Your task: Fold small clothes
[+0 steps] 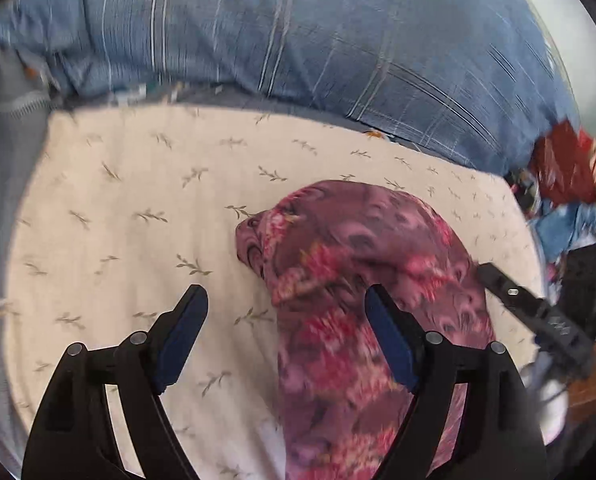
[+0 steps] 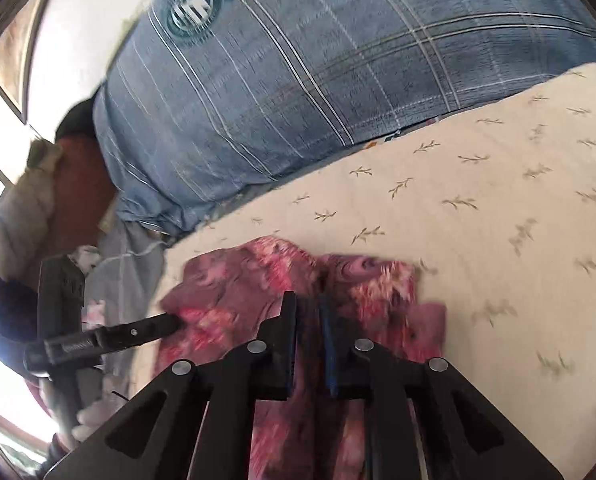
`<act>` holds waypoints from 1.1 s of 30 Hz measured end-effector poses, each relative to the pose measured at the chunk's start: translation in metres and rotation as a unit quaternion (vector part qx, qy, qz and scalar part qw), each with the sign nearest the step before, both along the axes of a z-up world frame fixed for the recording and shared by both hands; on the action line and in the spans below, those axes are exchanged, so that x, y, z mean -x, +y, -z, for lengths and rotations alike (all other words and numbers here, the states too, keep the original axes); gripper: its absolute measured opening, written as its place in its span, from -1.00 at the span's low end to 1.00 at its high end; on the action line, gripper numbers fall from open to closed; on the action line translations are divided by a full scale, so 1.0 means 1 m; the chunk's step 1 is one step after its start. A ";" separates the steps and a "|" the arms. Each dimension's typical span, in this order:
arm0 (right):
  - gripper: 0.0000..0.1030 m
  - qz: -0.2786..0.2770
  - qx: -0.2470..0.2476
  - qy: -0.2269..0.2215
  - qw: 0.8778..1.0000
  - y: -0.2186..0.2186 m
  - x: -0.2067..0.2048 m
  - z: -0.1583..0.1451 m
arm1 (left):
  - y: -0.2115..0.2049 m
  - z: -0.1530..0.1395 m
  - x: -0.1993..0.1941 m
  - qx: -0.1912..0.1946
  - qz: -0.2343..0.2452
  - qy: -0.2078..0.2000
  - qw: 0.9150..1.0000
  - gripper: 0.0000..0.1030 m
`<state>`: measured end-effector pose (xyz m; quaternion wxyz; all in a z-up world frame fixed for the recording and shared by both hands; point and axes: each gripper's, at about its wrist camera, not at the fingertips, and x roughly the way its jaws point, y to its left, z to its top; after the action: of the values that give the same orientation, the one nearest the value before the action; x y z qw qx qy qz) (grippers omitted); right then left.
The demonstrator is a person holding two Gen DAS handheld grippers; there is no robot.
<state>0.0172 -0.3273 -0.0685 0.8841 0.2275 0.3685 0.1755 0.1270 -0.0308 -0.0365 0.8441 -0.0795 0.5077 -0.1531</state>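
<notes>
A: Where's the thing being folded?

B: The small purple-and-pink floral garment (image 1: 357,280) lies bunched on the cream cloth printed with little leaf sprigs (image 1: 138,200), toward that cloth's near edge. Both views are a bit blurred.

A: And the right gripper (image 2: 307,304)?

B: Its two black fingers with blue pads are drawn almost together, with a fold of the floral garment (image 2: 258,280) between them; it looks pinched, though blur hides the contact itself.

A: The left gripper (image 1: 286,300)?

B: Spread wide. One finger (image 1: 385,320) sits over the garment, the other over bare cream cloth, and nothing is clamped. In the right wrist view one of its fingertips (image 2: 166,323) reaches the garment's edge.

A: What's beyond?

B: A big blue plaid padded quilt (image 1: 298,40) is heaped behind the cream cloth, touching its far edge. Grey fabric (image 1: 2,160) lies beside it.
</notes>
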 end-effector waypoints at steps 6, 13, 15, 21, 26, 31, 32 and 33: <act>-0.50 0.002 0.012 0.000 1.000 0.000 0.033 -0.003 | -0.012 -0.005 0.016 -0.029 0.014 -0.018 0.999 0.59; -0.42 -0.007 0.014 0.012 1.000 0.014 0.041 0.010 | -0.017 -0.010 0.029 -0.052 0.014 -0.036 0.998 0.59; -0.51 -0.010 0.041 0.004 0.999 0.023 0.043 0.011 | -0.018 -0.009 0.032 -0.057 0.014 -0.037 0.998 0.59; -0.96 0.016 0.087 -0.024 0.996 0.013 0.042 0.003 | -0.009 0.004 0.038 -0.058 0.000 -0.015 0.998 0.59; -0.85 0.040 0.019 0.006 0.999 -0.017 0.044 0.013 | 0.007 0.006 0.038 -0.031 -0.009 -0.006 0.999 0.58; -0.38 0.033 -0.035 -0.016 0.999 -0.016 0.036 -0.007 | -0.002 -0.002 0.008 0.000 -0.008 0.009 1.000 0.58; -0.23 0.030 -0.029 -0.015 0.999 -0.011 0.030 -0.007 | -0.006 0.000 0.000 -0.006 -0.008 0.013 1.000 0.58; -0.21 0.026 -0.020 -0.009 0.999 -0.003 0.021 -0.006 | -0.012 0.003 -0.008 -0.013 -0.002 0.020 1.000 0.58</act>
<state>-0.0042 -0.3301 -0.0622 0.8868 0.2534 0.3508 0.1620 0.1350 -0.0433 -0.0399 0.8353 -0.0729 0.5259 -0.1431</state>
